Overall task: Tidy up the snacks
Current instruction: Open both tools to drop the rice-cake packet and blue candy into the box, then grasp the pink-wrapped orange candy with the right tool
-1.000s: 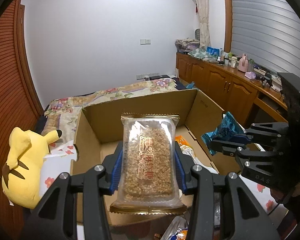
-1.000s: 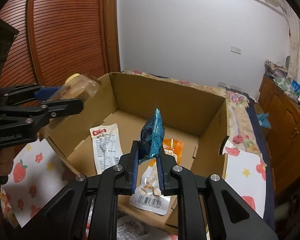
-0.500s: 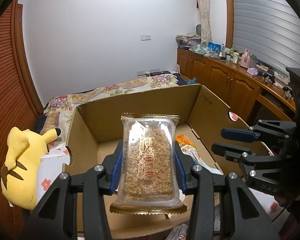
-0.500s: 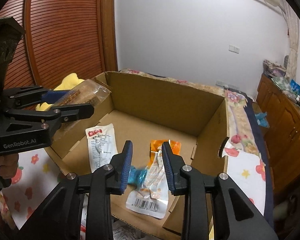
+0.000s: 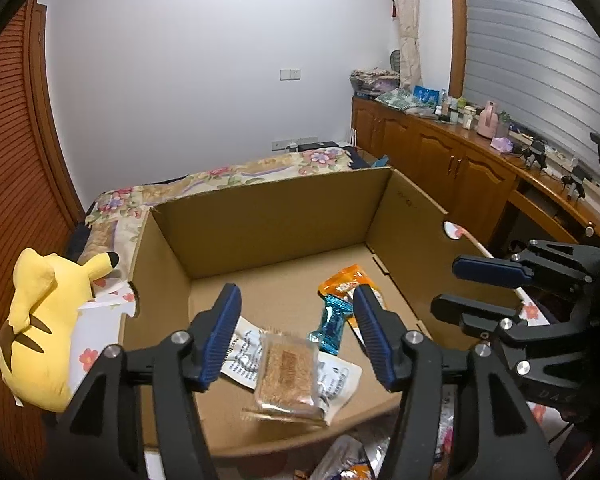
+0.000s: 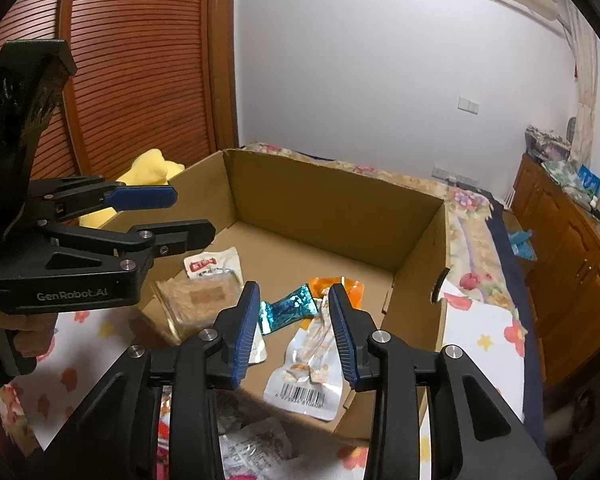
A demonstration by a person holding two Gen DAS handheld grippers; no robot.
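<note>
A: Starting at the left, what borders the cardboard box?

B: A yellow plush toy lies on the bed just beside the box's left wall; behind it runs a slatted wooden door; the box sits on the bed with its top open and its four walls upright.

A: And the left tool?

B: Its jaws have just been opening and stand apart with nothing pressed between them; it hangs above the near rim; below and between the blue pads lies the clear-wrapped grain bar on the box floor, resting over a white packet near the front wall.

A: What else is inside?

B: A blue wrapper lies right of the bar, touching an orange packet; the back half of the floor is bare cardboard, so there is room toward the far wall and the left rear corner.

A: The right tool?

B: Also just been opening, jaws apart, gripping nothing; in its own view the blue wrapper and the orange packet lie on the floor beneath the gap; it hovers by the front right corner, clear of the right wall.

A: Farther right?

B: A flowered sheet covers the bed outside the right wall; beyond that stands a wooden cabinet with small clutter on top, well apart from the box.
</note>
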